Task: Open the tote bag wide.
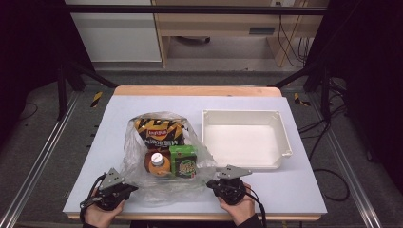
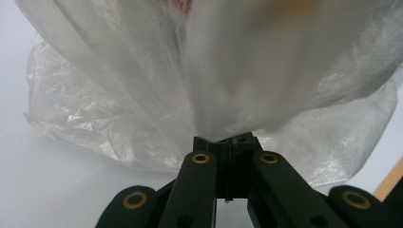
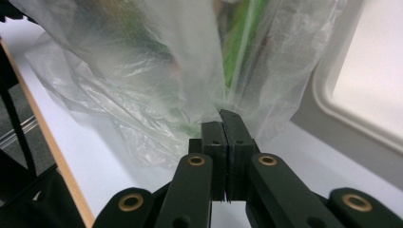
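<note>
So the clear plastic bag (image 1: 159, 156) sits on the near middle of the pale table (image 1: 85, 156), crumpled and see-through, with its open end toward the person. Inside it there's a black-and-yellow chip bag (image 1: 158, 131) at the far end, then an orange bottle with a white cap (image 1: 158, 164) and a green snack box (image 1: 183, 161) side by side nearer the person. The left gripper (image 1: 124, 186) is clamped onto the bag's near-left edge; in the left gripper view its jaws are pressed together with the film (image 2: 214, 85) bunched right at the tips and fanning out from there. The right gripper (image 1: 215, 183) does the same on the near-right edge; in the right gripper view the jaws are pinched tight on a fold of the plastic (image 3: 209, 80), and you can make out green packaging through it. Both hands, left (image 1: 102, 211) and right (image 1: 240, 206), come in from the near edge of the table. Just beside the bag on the right there's a white rectangular tray (image 1: 280, 137), and its rim (image 3: 332, 104) shows in the right gripper view too. The table has a wooden edge (image 1: 195, 90) along the far side, and beyond it there's grey floor and some light wood furniture (image 1: 214, 23).
</note>
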A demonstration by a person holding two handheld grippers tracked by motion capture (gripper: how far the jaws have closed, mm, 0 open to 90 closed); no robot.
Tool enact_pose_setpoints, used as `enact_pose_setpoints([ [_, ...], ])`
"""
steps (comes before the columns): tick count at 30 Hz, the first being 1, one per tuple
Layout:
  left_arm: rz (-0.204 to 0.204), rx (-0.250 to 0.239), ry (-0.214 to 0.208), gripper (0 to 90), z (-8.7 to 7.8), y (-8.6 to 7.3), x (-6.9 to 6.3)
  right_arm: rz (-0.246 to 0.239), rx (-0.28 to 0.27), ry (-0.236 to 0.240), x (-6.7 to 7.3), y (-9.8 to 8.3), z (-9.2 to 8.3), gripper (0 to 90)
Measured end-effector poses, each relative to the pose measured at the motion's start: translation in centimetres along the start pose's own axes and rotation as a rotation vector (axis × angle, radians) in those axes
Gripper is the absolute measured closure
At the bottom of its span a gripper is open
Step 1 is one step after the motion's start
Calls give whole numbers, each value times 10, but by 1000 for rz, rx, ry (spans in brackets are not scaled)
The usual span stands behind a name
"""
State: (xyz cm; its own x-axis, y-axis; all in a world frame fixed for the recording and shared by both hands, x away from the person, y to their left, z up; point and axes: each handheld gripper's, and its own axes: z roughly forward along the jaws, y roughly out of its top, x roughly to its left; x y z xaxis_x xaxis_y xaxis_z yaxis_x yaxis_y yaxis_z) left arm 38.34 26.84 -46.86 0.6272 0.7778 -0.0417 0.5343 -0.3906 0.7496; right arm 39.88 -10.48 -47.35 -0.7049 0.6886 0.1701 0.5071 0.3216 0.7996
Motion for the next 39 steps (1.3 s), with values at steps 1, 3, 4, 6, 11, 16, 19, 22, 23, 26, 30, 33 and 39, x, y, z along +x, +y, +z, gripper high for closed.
enact_pose_setpoints([
  [1, 0, 3, 2, 900, 1, 0, 0, 8, 10, -4, 0, -2, 2, 890],
  [3, -4, 8, 2, 899, 3, -1, 0, 6, 12, -8, 0, -2, 4, 886],
  [4, -2, 11, 4, 897, 6, -2, 1, 14, 21, -20, 1, -4, 6, 869],
  [6, -9, 11, 0, 893, 8, -3, 1, 9, 18, -26, 1, -5, 6, 827],
  [11, -6, -47, 17, 696, 2, -4, 2, -13, -43, 16, 4, -5, -5, 647],
  [16, -36, -153, 6, 337, -13, -4, 2, -55, -142, 13, 9, 0, -30, 476],
  [19, -37, -215, 13, 243, -22, -1, 2, -63, -205, 7, 8, 8, -44, 413],
  [22, -70, -322, 24, 203, -40, 9, 5, -77, -246, -3, 9, 19, -52, 401],
  [23, -70, -322, 24, 199, -40, 9, 5, -77, -246, -3, 9, 19, -52, 401],
  [26, -67, -405, -3, 204, -61, 27, 6, -94, -295, 18, 12, 37, -59, 455],
  [30, -53, -423, -36, 279, -68, 51, 6, -112, -313, 25, 14, 48, -59, 712],
  [33, -24, -412, -31, 354, -68, 63, 6, -98, -300, 42, 10, 49, -55, 900],
  [39, -32, -325, -32, 694, -61, 66, 5, -104, -250, 52, 10, 46, -52, 900],
])
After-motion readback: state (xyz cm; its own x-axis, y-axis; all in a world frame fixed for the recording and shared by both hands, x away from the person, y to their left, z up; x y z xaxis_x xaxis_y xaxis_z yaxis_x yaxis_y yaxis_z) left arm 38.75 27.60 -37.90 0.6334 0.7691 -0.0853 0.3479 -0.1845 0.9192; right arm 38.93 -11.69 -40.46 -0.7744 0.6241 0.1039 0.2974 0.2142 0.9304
